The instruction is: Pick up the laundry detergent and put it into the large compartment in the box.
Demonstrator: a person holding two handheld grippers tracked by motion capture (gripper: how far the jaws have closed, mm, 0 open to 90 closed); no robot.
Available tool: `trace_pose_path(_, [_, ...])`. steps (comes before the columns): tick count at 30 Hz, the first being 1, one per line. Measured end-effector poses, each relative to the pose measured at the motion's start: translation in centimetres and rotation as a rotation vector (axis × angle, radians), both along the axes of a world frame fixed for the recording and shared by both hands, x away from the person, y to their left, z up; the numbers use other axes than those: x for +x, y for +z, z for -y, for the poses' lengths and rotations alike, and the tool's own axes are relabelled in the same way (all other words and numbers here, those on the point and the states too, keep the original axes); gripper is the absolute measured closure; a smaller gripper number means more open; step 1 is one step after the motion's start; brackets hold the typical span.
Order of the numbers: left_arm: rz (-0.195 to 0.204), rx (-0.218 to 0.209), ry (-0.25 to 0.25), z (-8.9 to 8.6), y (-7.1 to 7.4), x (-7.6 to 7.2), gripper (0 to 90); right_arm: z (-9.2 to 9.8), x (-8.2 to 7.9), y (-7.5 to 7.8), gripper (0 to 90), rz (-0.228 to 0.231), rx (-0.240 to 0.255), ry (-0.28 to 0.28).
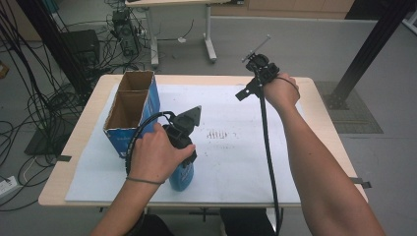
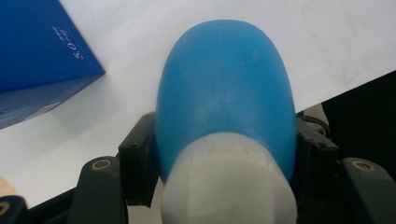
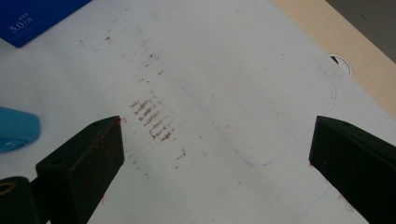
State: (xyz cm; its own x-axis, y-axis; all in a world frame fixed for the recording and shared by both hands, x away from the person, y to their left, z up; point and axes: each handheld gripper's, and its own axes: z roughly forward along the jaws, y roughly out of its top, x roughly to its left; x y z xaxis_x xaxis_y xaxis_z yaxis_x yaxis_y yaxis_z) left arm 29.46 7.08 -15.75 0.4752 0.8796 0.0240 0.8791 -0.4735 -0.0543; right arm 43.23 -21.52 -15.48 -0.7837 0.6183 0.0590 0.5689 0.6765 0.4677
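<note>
- The blue bottle (image 2: pixel 224 93) with a white cap end sits between the two jaws of the left gripper (image 1: pixel 183 147), which squeeze it from both sides. It is near the front of the counter (image 1: pixel 88 113), just beside the blue cardboard box (image 1: pixel 130 115).
- The bottle looks smooth and round, so I think it could slip or twist out if the squeeze gets loose.
- The box is open on top, with two parts inside. If the bottle goes in there, it could bump the box wall and push or tip the box.
- The front edge of the counter is close to the bottle. A drop there could roll off.
- The right gripper (image 1: pixel 258 69) is up at the far side, jaws wide apart and holding nothing.
- The white sheet (image 3: pixel 224 84) in the middle is bare, with some marks on it, so there is good room to move.
</note>
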Motion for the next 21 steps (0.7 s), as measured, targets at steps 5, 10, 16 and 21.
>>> trace_pose_path(5, [-0.001, -0.013, -0.001, -0.4, 0.1, 0.0, 37.6, 0.0, -0.1, 0.0, 3.3, 0.002, -0.001, -0.002])
trace_pose_path(10, [-0.005, -0.033, 0.006, -0.9, 0.6, 0.2, 37.7, 0.2, -0.1, -0.2, 3.3, 0.001, 0.002, -0.003])
trace_pose_path(16, [0.01, -0.021, -0.011, -0.4, 2.3, 0.0, 37.7, 0.1, 0.0, -0.4, 3.3, -0.004, 0.004, -0.006])
trace_pose_path(21, [0.022, -0.022, -0.016, -0.2, 3.8, 0.1, 37.7, 0.1, 0.0, -0.4, 3.3, -0.005, 0.001, -0.006])
